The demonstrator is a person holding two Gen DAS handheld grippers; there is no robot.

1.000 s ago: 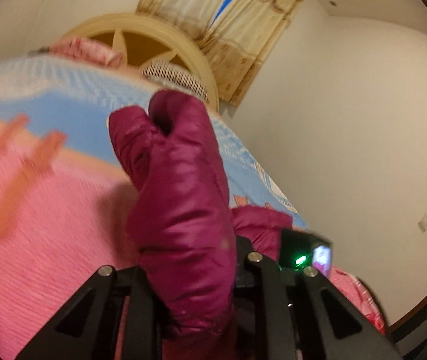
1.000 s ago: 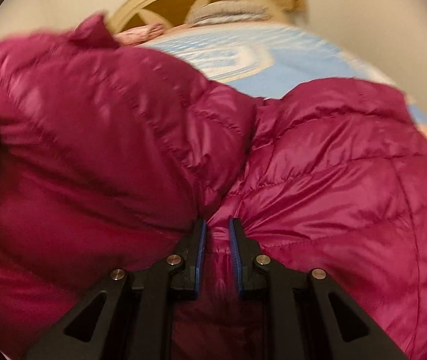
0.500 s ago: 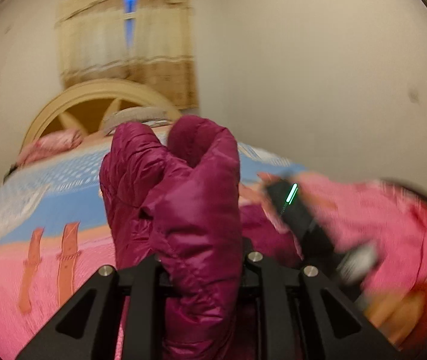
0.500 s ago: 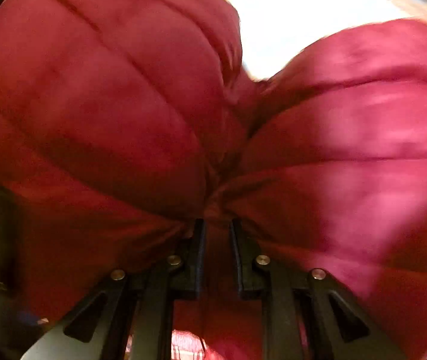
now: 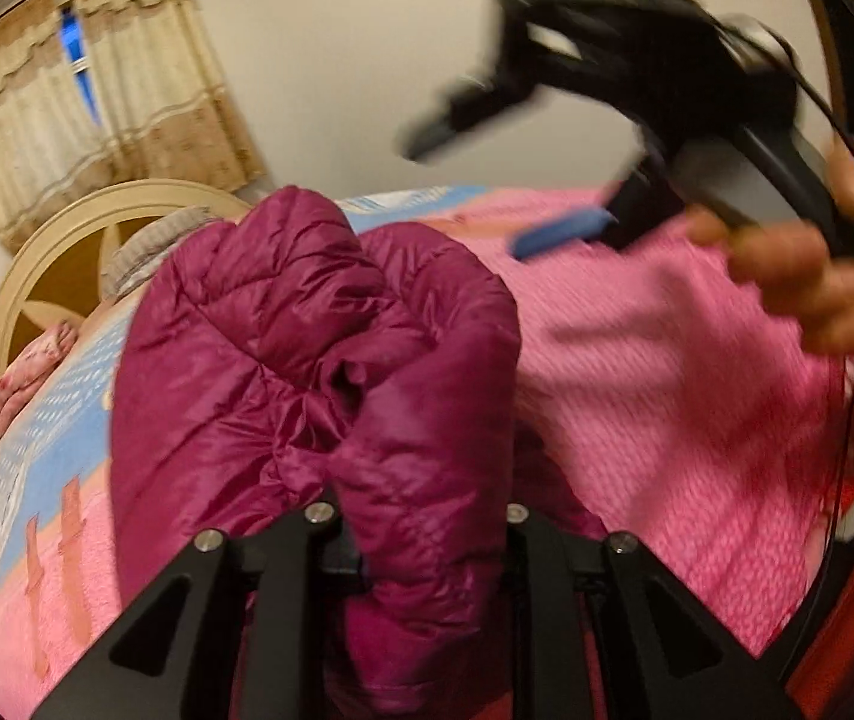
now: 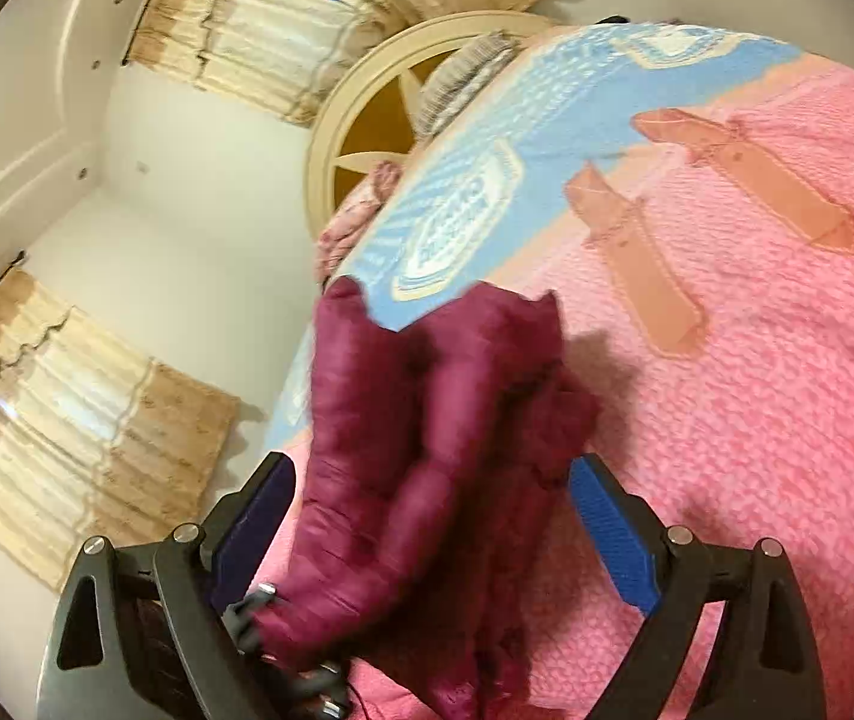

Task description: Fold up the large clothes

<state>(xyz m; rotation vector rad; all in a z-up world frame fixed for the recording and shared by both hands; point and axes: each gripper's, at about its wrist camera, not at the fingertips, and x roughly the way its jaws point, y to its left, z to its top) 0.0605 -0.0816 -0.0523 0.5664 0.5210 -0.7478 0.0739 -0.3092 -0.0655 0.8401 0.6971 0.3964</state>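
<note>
Puffer jacket: magenta, glossy, quilted. Bedspread: textured pink at 3 o'clock, sky-blue band with white pattern at 12, salmon strap motifs. Headboard: cream rim, ochre panels. Curtains: beige-tan, scalloped at 9. Right gripper: black, blue pads.

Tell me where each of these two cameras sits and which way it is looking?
Left wrist: on the left gripper, shut on the magenta jacket; looks across the bed toward the headboard; right gripper and hand show.
Right wrist: on the right gripper, just opened; looks along the pink blanket.
Both share jacket, blanket, headboard, curtains.
</note>
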